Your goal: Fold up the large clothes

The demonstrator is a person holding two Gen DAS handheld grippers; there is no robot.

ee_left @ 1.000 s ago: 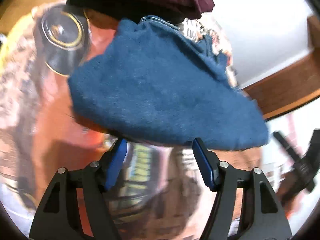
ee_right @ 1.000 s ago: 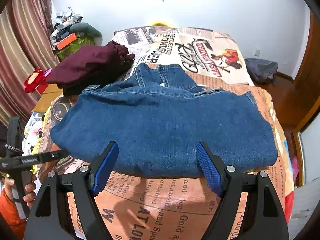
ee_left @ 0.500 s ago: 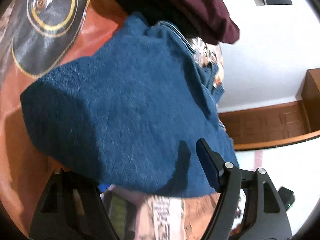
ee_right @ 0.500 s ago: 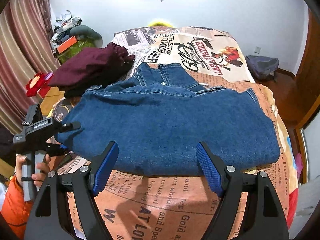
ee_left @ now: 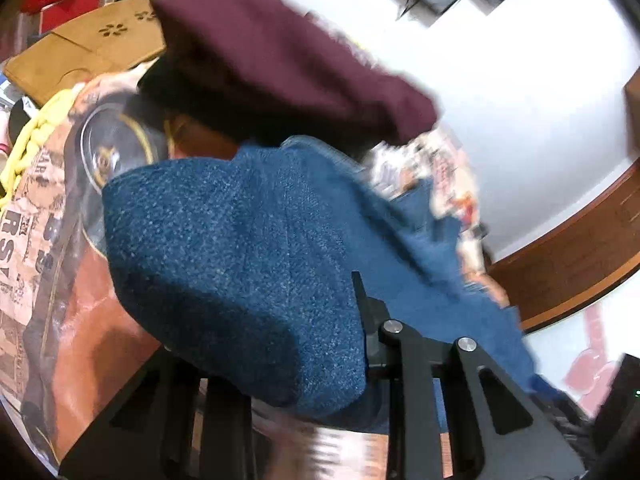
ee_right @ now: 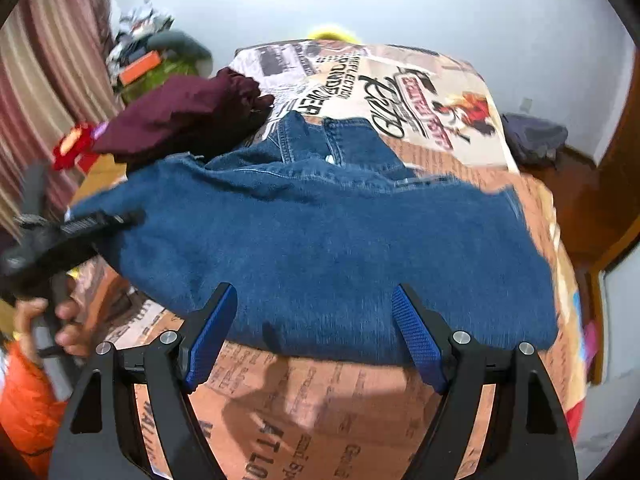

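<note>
Folded blue jeans [ee_right: 328, 248] lie across a bed with a newspaper-print cover [ee_right: 320, 408]. My right gripper [ee_right: 314, 336] is open and empty, just short of the jeans' near folded edge. My left gripper [ee_left: 280, 340] is at the jeans' left end [ee_left: 240, 264]. One finger lies over the denim and the other is hidden under the fold. It also shows in the right wrist view [ee_right: 92, 224], held by a hand, its tip on the left end of the jeans. The frames do not show whether it is closed on the cloth.
A maroon garment pile [ee_right: 180, 116] sits on the bed just behind the jeans' left end, also in the left wrist view [ee_left: 288, 64]. A cardboard box [ee_left: 80, 56] and clutter stand left of the bed. A wooden door frame [ee_right: 616, 184] is at the right.
My left gripper has moved in onto the jeans' left end, and the denim now lies between its fingers. My right gripper has edged slightly closer to the near fold, still open.
</note>
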